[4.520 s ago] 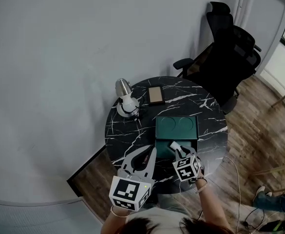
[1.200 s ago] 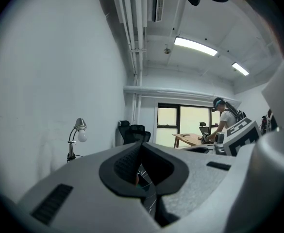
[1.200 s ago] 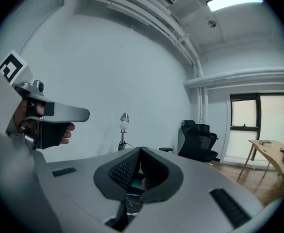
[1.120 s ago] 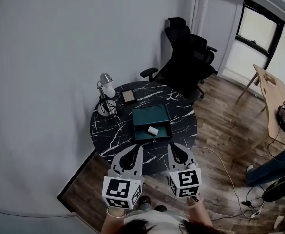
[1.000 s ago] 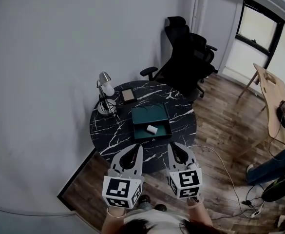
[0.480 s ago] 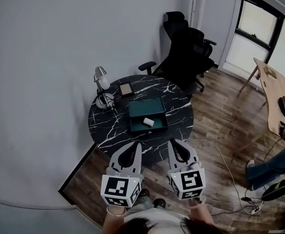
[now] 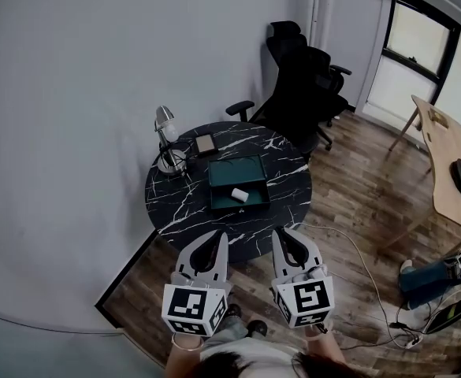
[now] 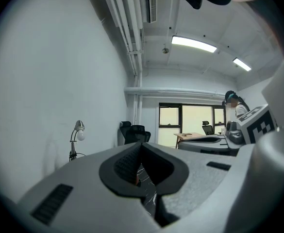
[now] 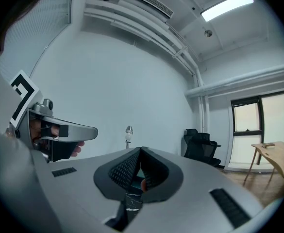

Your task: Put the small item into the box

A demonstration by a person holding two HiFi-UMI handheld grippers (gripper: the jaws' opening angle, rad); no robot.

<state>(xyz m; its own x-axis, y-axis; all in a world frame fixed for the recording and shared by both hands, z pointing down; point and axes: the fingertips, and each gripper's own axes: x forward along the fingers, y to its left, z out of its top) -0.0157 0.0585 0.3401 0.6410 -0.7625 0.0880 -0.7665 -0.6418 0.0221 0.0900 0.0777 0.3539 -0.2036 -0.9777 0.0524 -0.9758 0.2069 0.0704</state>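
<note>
Small item (image 7: 239, 194) lies inside the open box (image 7: 242, 170) on the table (image 7: 187, 207), well apart from both grippers. Left gripper (image 7: 217, 239) and right gripper (image 7: 282, 236): jaws pressed together, nothing between. Risk: snagging the floor cable (image 7: 347, 249) or bumping the table could shake the loose item out

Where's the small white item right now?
In the head view, the white item lies inside the green box at the middle of the round table, to the right of the lamp.
</note>
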